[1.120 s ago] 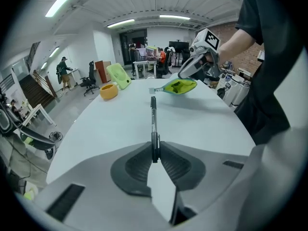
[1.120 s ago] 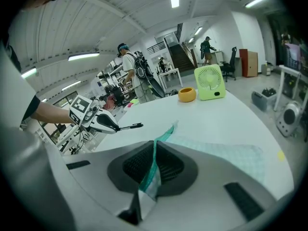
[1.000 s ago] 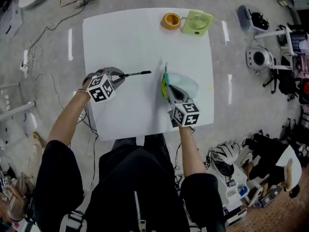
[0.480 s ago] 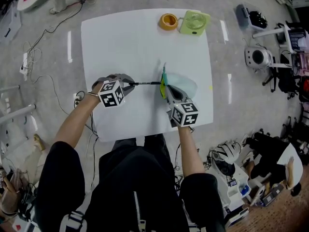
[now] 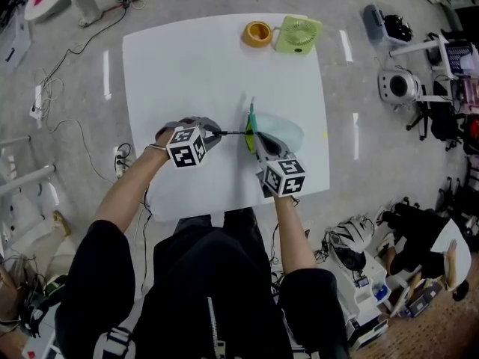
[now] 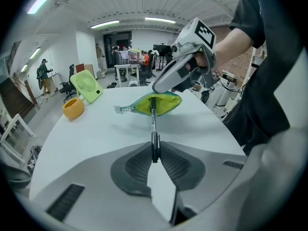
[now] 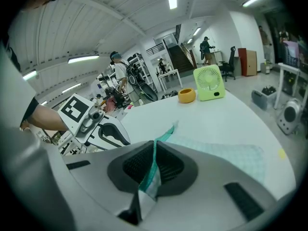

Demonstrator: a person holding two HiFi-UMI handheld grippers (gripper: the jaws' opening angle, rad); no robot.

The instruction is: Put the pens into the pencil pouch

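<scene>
A black pen lies level in my left gripper, whose jaws are shut on its rear end. In the left gripper view the pen runs straight ahead from the left gripper, and its tip sits inside the open mouth of the pencil pouch. The pouch is pale teal with a yellow-green lining and lies on the white table. My right gripper is shut on the pouch's near edge and holds the mouth open. The teal edge stands pinched between the right gripper jaws.
A green desk fan and an orange tape roll stand at the table's far edge. Cables, stands and equipment lie on the floor around the table. Both show again in the gripper views, fan and roll.
My left gripper has carried the pen to the right across the table, and its tip has reached the pouch's mouth. The right gripper and pouch have stayed put.
</scene>
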